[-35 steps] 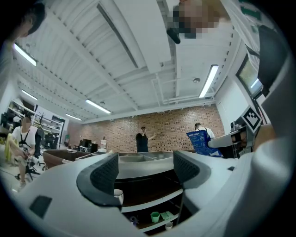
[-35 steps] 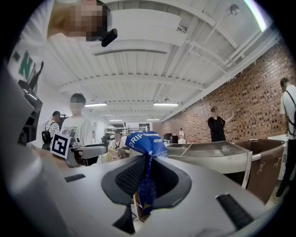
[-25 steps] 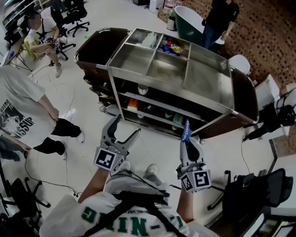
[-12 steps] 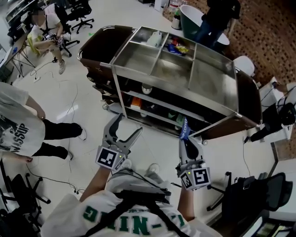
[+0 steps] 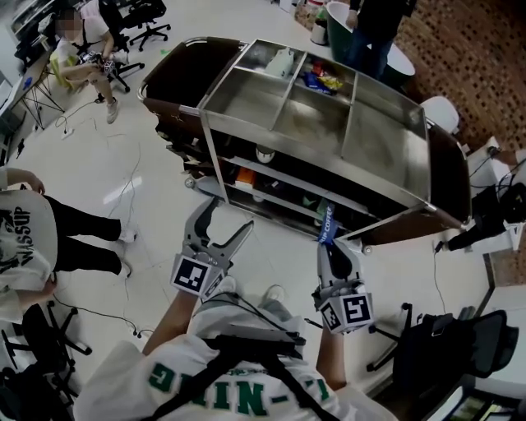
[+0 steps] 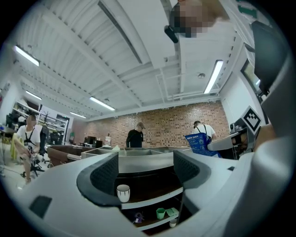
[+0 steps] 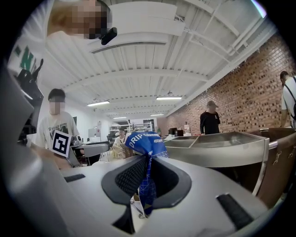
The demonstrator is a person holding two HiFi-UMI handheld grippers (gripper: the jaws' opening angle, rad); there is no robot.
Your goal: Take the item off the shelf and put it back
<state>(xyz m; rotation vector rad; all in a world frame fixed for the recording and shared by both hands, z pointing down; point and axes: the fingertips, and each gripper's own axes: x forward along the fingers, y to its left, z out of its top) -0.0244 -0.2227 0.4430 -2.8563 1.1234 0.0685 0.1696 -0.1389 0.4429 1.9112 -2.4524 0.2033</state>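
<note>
My right gripper (image 5: 330,245) is shut on a blue drip-coffee packet (image 5: 328,225), which stands up above its jaws; in the right gripper view the blue packet (image 7: 146,159) is pinched between the dark pads. My left gripper (image 5: 222,224) is open and holds nothing, its jaws wide apart in front of the cart. Through the left gripper (image 6: 145,173) I see the cart's shelves with a white cup (image 6: 123,193) on the upper one and green items (image 6: 165,212) on the lower one. The steel cart (image 5: 353,164) stands just ahead of both grippers.
The cart's top tray (image 5: 246,88) has several compartments, with snack packs (image 5: 320,80) at the far side. A person (image 5: 374,25) stands behind the cart by a green tub (image 5: 339,18). People (image 5: 78,57) are at the left. Black chairs (image 5: 436,345) are at the right.
The view has shifted slightly closer to the cart. Both grippers keep about the same pose, the right one still shut on the packet.
</note>
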